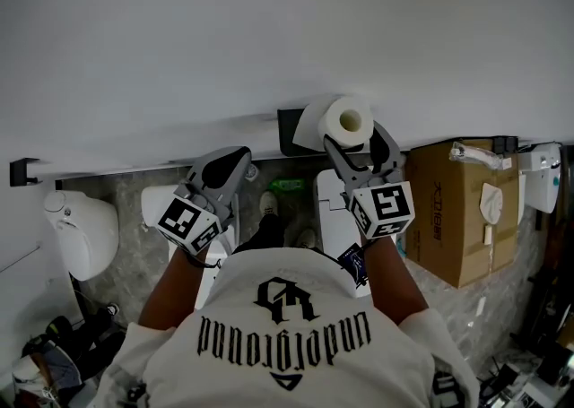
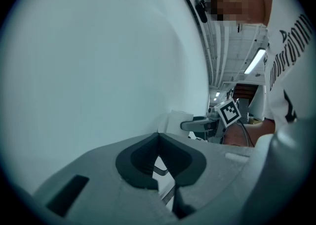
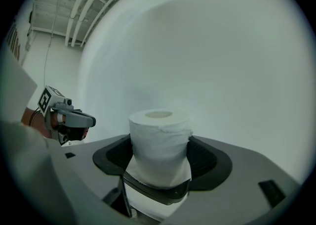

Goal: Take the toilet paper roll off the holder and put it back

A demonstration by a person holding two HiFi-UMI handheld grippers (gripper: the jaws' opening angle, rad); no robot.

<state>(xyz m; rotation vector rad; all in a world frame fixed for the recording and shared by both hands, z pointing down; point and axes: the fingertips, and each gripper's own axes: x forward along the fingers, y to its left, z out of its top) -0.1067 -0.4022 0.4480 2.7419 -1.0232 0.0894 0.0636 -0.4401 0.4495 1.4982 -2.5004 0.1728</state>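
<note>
Roll [image 3: 159, 137] is pinched btwn the jaws of the R tongs [image 1: 353, 141], one jaw on each side of its round wall. The open core end shows in both the head view and the right gripper view. Holder [image 1: 290, 131], a dark plate on the wall [image 1: 179, 39], is just to the L of the R tongs' tips and close against the roll. Can't tell whether the roll is on the holder's peg or free of it. L tongs [image 2: 158, 139] are pressed together w/ nothing btwn them. They hang well to the L of the R tongs and point at bare wall.

Handling, as a judgement: the roll is light, soft and squashy. A hard squeeze would prob. dent it, and a weak one could let the outer sheet slide or unwind. The cardboard core is likely the only stiff part. Best hold is approx. where the R tongs have it: across the middle of the outer wall, w/ the core end left open for the peg. The outer sheet's torn edge shows on the roll's side, btwn the jaws, and it could snag.
</note>
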